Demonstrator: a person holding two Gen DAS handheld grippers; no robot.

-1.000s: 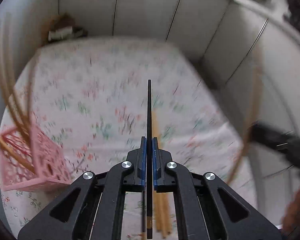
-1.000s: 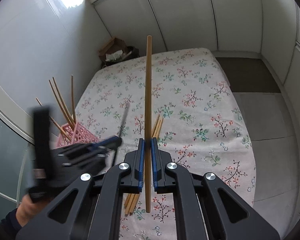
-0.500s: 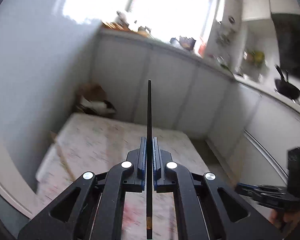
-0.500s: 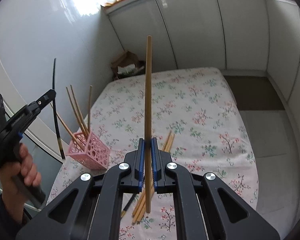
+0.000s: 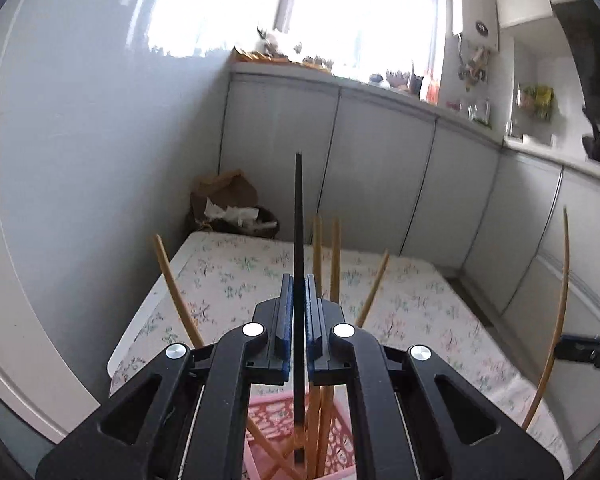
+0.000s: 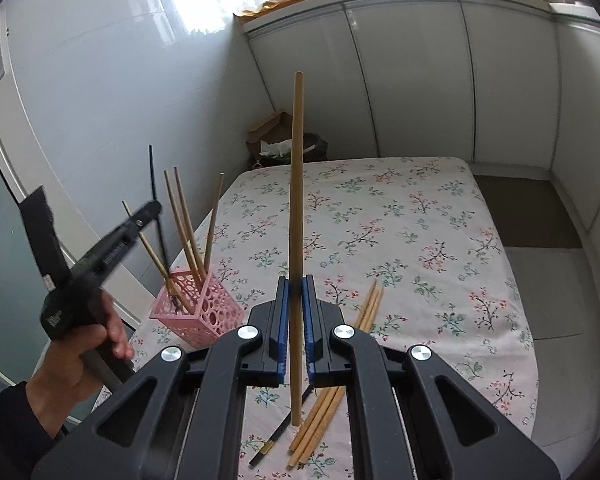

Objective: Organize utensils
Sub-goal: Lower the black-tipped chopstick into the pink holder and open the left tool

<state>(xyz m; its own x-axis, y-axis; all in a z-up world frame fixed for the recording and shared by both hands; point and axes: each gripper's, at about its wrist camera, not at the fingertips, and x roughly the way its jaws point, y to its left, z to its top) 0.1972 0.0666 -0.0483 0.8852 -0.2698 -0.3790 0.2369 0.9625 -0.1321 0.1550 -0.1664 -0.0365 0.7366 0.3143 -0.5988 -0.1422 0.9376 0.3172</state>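
While the left gripper (image 5: 299, 320) pinches a black chopstick (image 5: 298, 240) over the pink holder (image 6: 198, 304) on the floral cloth (image 6: 420, 240), the right gripper (image 6: 296, 312) clamps a wooden chopstick (image 6: 296, 200) upright — more lie below (image 6: 336, 392).

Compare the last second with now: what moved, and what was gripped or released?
The left tool, shut on the thin black chopstick, swung over to the pink perforated plastic basket, chopstick tip now above it. Nothing released. The right tool still clamps the long wooden chopstick.
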